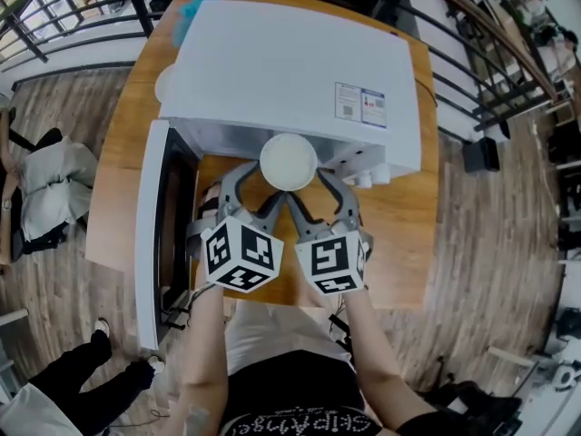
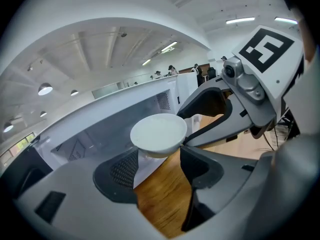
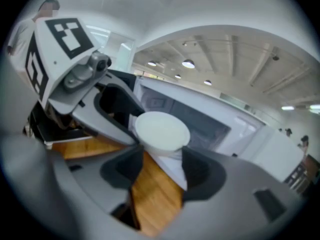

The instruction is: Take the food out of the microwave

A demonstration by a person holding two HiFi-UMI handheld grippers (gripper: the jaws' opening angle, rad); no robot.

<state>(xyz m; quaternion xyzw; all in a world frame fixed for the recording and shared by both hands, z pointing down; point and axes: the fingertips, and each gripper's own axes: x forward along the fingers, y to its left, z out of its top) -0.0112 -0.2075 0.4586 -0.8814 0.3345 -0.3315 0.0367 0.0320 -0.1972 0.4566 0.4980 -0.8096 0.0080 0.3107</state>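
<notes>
White and smooth-walled, the bowl [image 1: 289, 162] in the head view hangs just in front of the open microwave [image 1: 290, 62], above the table [image 1: 399, 243], with the door [image 1: 150, 234] swung out to the left. The left gripper [image 1: 261, 184] and right gripper [image 1: 310, 187] meet it from opposite sides. In the left gripper view, the jaws of the left gripper [image 2: 157, 159] stand part-way apart and close on the lower wall of the bowl [image 2: 159, 133], which sits at their tips. In the right gripper view, the right gripper [image 3: 161, 159] clamps the underside of the bowl [image 3: 162, 130] in the same manner. The contents cannot be made out. Judged from these views, the bowl is rigid, light, glazed and therefore slippery. It is breakable if dropped. The hold is best taken low on the wall from two opposed sides, keeping the rim level.
</notes>
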